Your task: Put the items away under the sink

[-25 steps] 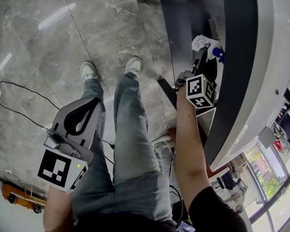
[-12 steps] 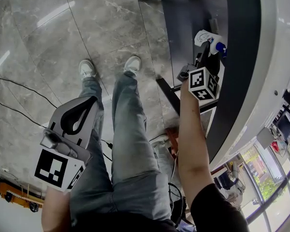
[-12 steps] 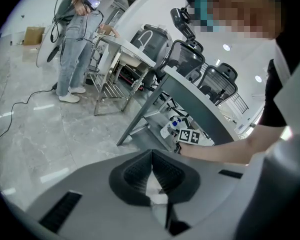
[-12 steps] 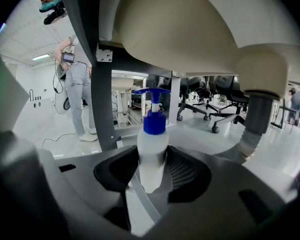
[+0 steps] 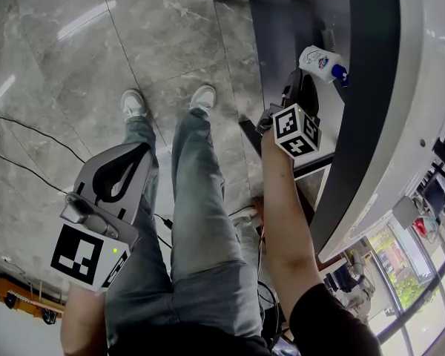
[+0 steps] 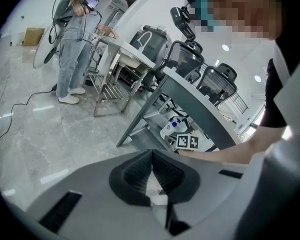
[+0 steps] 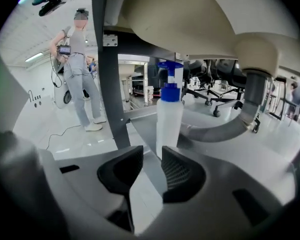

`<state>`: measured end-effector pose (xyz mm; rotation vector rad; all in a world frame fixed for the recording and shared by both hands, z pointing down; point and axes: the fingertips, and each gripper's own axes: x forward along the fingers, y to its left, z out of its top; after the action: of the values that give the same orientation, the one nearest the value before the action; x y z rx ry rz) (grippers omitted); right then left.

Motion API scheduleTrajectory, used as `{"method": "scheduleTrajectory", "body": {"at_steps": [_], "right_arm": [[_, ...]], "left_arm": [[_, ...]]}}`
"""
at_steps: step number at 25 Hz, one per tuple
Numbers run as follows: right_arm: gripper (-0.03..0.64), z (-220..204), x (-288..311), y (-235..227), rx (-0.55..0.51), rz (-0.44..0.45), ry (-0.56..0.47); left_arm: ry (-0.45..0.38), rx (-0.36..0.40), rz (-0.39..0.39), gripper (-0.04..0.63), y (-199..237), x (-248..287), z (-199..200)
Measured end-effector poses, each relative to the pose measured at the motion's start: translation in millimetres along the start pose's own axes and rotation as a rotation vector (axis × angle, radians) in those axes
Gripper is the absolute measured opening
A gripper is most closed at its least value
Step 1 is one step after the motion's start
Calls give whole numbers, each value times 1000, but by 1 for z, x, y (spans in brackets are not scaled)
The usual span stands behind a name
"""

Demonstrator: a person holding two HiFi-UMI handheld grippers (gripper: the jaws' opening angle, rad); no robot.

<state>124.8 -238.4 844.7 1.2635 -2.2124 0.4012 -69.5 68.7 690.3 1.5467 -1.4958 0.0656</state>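
- The white plastic bottle with a blue pump top point(image 7: 169, 116) stands upright on the dark grey shelf point(image 5: 278, 32) beneath the white curved counter point(image 5: 423, 87). In the right gripper view the grey drain pipe point(image 7: 250, 101) is at its 3 o'clock.
- The right gripper point(image 7: 149, 159) faces the bottle from its 6 o'clock. Its jaws have just been closing and now stand partly apart, with nothing between the pads (the bottle is just beyond the tips).
- In the head view the bottle sits at about 1 o'clock from that gripper's marker cube, with a small gap between them.
- The left gripper point(image 6: 151, 154) hangs at 7 o'clock in the head view, well away from the shelf and over the grey marble-look floor point(image 5: 74, 65). Its jaws meet at the tips and grip nothing.
- A black cable point(image 5: 30, 136) trails over the floor at 9 o'clock, left of the person's blue jeans point(image 5: 200, 199).
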Motion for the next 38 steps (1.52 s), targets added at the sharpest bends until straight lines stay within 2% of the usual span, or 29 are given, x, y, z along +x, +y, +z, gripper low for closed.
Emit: {"method": "scheduleTrajectory", "body": {"at_steps": [7,11,14,20,26,33,38], "right_arm": [[110,23,16,12,-44,29,-28],[117,36,23,5,-62,-10,-43],[130,35,23,-6,-35,-42,-41],[132,21,10,-3,-51,-6,-21],[100,18,-13,20,-13,62,-8],[72,31,-47,72,-48,230,3],[64,53,-83,101,-49,319,9]], "left_arm": [[1,6,1,23,0,-3,-1],[-3,-1,7,23,0,-5,-2],[-8,-7,10,23,0,-7,-4],[-17,-2,9,23,-3,-11,-7],[-34,10,13,23,-9,-19,-1],[-81,24,17,23,-20,-35,17],[-124,23,23,23,-25,-55,30]]}}
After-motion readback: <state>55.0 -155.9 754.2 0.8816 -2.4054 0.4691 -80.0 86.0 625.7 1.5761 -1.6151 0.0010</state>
